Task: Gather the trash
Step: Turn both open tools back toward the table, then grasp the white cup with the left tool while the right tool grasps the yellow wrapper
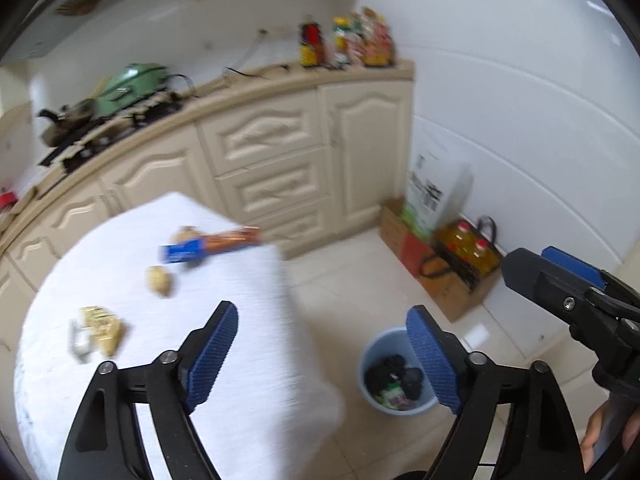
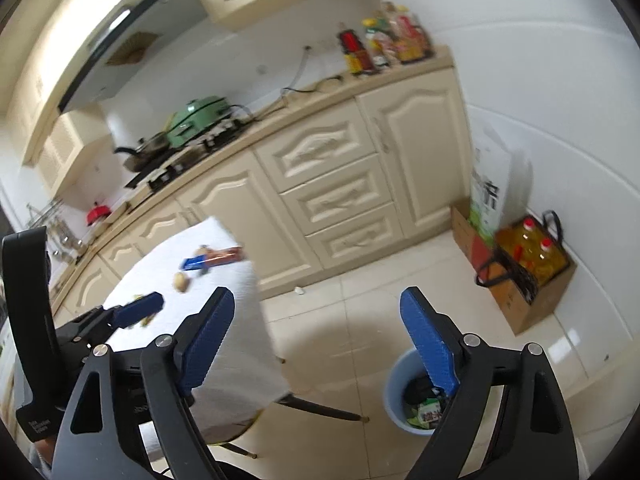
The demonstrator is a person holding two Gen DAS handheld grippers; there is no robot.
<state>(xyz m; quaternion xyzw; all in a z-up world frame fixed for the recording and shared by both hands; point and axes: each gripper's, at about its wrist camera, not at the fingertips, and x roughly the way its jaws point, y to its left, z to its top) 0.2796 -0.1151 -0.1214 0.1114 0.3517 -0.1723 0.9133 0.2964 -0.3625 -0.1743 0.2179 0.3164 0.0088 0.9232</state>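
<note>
While both grippers, left point(image 1: 322, 350) and right point(image 2: 318, 332), gape empty, only the right view shows table legs point(image 2: 320, 407) beside the bin point(image 2: 394, 400).

From my seat the table point(image 1: 240, 360) is the anchor. On it lie a long packet point(image 1: 212, 245) at the far end, a crumpled lump point(image 1: 160, 280) just nearer than that, and a flat wrapper point(image 1: 100, 330) nearest, toward its left side. Right of the table, on the floor, stands the bin point(image 1: 376, 364) with trash point(image 1: 394, 384) inside. Behind the table runs the counter point(image 1: 248, 84). Far right of the table, against the wall, sits a box point(image 1: 452, 296) holding bottles point(image 1: 468, 244).
</note>
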